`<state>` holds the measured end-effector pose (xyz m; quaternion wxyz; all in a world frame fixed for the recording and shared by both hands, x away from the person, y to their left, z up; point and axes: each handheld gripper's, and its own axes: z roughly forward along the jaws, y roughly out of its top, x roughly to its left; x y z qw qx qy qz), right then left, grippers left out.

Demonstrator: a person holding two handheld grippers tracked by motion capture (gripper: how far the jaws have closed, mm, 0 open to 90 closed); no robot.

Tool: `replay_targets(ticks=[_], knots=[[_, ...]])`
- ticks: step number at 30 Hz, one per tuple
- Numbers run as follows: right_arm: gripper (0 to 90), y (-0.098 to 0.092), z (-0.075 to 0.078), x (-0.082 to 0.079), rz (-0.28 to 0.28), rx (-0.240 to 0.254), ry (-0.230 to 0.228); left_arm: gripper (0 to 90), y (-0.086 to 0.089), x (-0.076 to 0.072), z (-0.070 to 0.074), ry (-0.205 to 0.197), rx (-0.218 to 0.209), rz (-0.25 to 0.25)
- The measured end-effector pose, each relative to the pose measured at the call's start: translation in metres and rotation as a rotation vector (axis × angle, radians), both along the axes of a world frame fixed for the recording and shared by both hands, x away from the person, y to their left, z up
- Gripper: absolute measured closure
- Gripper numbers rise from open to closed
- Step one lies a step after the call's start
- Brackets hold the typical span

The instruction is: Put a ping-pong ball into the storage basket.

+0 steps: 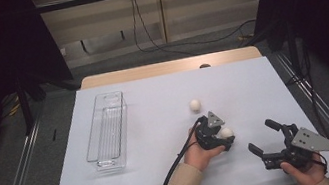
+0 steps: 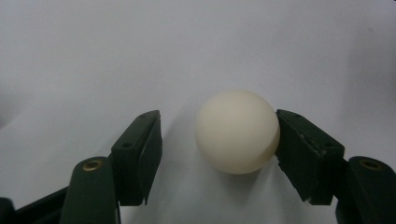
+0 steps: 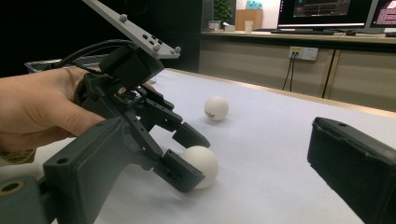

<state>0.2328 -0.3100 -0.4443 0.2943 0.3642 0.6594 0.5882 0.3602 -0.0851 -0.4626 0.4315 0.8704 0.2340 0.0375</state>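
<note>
Bin point(image 1: 107, 132) of clear ribbed plastic, long and narrow, standing at the left of the white table point(image 1: 153, 99), nothing seen inside. Near ball point(image 2: 237, 132), smooth, matte, cream-white, resting on the table between the jaws of the left gripper point(image 1: 222, 137); one pad touching its side, the other pad just apart (so not clamped, though set close around it). Far ball point(image 1: 195, 104), same shape and colour, lying alone just beyond, apart from both grippers; faint print on it in the right gripper view. Right gripper point(image 1: 266, 138), black and angular with a grey three-cornered plate, held near the table's front right edge, jaws spread wide with nothing between them. Both balls well apart from the bin.
</note>
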Motion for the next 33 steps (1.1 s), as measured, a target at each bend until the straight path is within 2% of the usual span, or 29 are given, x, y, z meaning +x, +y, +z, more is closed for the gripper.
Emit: replay_targets(ticks=[21,33], knots=[[4.2,0.0,-0.0002,0.0002,-0.001,-0.001,0.002,43.9,-0.0035,0.0025,-0.0013,0.024,0.017,-0.019],[4.2,-0.0005,0.0,0.0002,0.0,-0.002,0.0,50.7,-0.0056,0.0028,-0.0006,0.022,0.024,-0.02]])
